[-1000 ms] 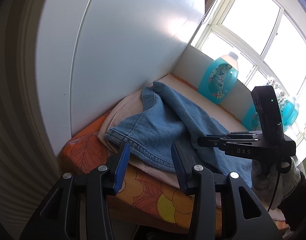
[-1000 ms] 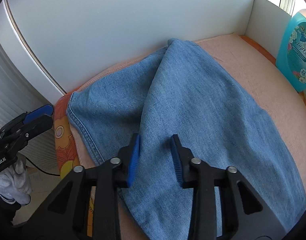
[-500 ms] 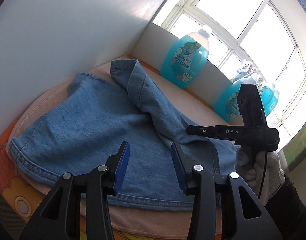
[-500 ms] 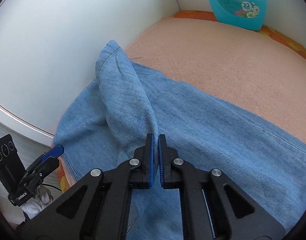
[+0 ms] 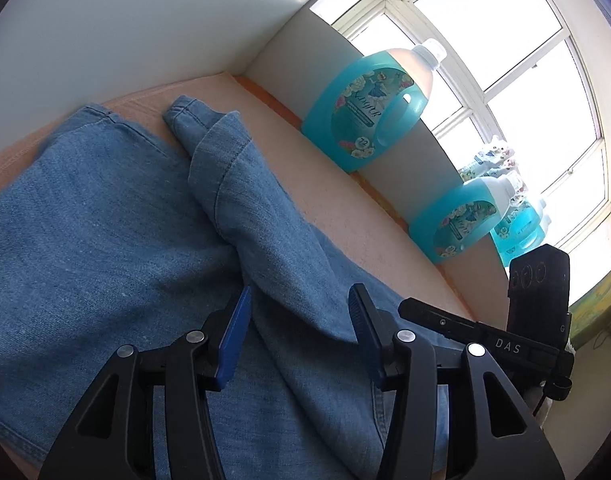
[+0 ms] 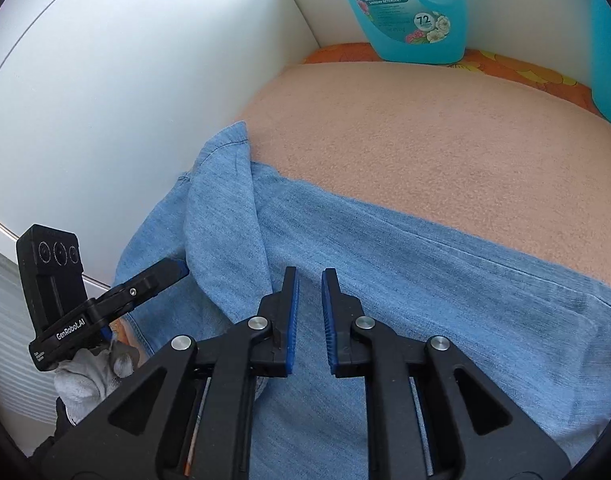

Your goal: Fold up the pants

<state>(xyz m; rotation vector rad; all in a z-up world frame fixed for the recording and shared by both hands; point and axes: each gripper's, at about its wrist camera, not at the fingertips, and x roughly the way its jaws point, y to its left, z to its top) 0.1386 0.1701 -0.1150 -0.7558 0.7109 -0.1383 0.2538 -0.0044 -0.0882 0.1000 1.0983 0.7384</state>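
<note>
Pants: blue denim pants (image 5: 105,240) lie spread on the peach towel (image 6: 425,140), 1 leg folded as a raised ridge (image 5: 241,200) across the other.
Left claw (image 5: 297,320): jaws opening, straddling the ridge, pads not pressing it.
Right claw (image 6: 309,304): jaws opening, a narrow gap, nothing gripped, just above the denim.
Background: 2 teal detergent bottles (image 5: 369,108) stand along the wall.

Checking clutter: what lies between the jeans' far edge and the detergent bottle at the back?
Only bare peach towel, then a strip of orange flowered cloth under the detergent bottle. The right wrist view shows it; the jeans stop short.
</note>
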